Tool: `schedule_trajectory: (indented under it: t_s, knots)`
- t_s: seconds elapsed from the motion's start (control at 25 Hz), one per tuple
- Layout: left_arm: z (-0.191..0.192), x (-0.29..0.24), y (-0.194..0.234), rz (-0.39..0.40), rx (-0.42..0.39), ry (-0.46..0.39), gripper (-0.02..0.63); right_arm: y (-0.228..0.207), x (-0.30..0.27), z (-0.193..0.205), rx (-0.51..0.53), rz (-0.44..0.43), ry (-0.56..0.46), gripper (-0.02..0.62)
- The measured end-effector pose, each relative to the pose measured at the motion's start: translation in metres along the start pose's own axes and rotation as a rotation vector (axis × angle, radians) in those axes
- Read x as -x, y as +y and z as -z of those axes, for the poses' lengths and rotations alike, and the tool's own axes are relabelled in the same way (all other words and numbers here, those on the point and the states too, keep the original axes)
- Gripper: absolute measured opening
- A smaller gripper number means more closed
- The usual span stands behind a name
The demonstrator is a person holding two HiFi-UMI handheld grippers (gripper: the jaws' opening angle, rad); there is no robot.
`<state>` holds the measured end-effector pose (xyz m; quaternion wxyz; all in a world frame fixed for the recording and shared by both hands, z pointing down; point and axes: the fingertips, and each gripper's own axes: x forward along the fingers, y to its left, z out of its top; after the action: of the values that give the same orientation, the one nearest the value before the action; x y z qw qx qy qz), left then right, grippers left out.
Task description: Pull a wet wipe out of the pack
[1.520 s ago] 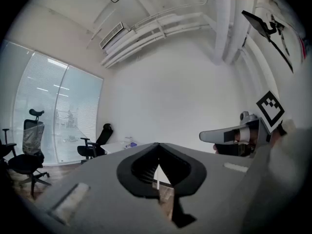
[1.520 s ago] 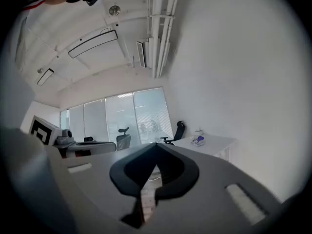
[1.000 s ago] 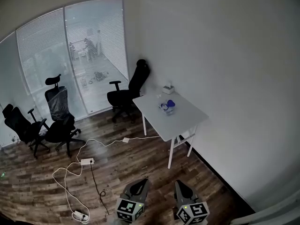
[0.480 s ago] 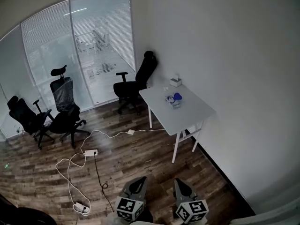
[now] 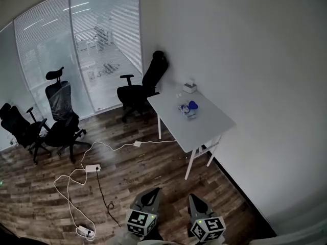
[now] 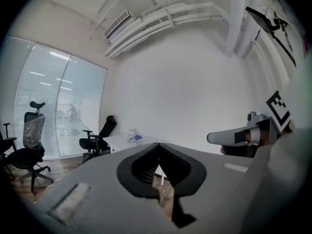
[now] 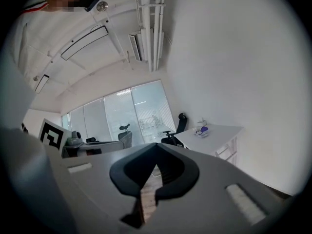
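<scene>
Bare office room: wood floor, white wall, glass partition with blinds, a few office chairs (image 5: 137, 88), and a power cable (image 5: 76, 180) snaking across the floor.

Head view: the white bench (image 5: 207, 129) sits at about 1 o'clock, against the wall. The wet wipe pack (image 5: 187, 108) is on its far half, with a small white box (image 5: 190, 87) beyond it at 12 o'clock. The left gripper (image 5: 152, 192) and right gripper (image 5: 194, 198) hang side by side at 6 o'clock, well apart from the bench.

Left gripper view: its fingers (image 6: 141, 152) are pressed together at the tips with nothing between them. The pack shows tiny at 11 o'clock.

Right gripper view: same story, fingers (image 7: 170, 155) closed up and empty, with the bench and pack out at 2 o'clock.

The pack is too small to read properly, but I think the blue bit is its lid or flap. My guess on handling is a soft, light, slick film pouch that will lift or slide with the wipe. So pin the pack body with one gripper and pinch only the limp, damp wipe corner at the opening with the other.
</scene>
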<state>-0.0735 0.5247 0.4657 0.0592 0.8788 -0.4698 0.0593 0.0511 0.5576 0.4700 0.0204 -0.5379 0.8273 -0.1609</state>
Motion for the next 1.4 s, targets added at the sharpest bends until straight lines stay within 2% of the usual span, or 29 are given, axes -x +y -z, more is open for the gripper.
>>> schedule_trajectory:
  t_s: [0.4,0.56,1.0,1.16,1.4]
  knots:
    - [-0.015,-0.05,0.11,-0.019,0.013,0.024,0.005,0.02,-0.117,-0.029,0.009,-0.014,-0.028,0.005]
    - [-0.028,-0.069,0.14,-0.01,0.014,0.013,0.005,0.019,-0.155,-0.033,-0.007,-0.001,-0.024,0.005]
    - [-0.031,-0.1,0.242,-0.019,0.013,0.013,0.005,0.03,-0.262,-0.035,-0.018,0.037,-0.025,0.006]
    - [-0.026,-0.108,0.266,-0.038,0.042,0.017,0.005,0.033,-0.283,-0.03,-0.01,0.032,0.007,0.005]
    - [-0.015,-0.131,0.28,-0.043,0.073,0.037,0.005,0.015,-0.308,-0.022,-0.023,0.054,0.045,0.006]
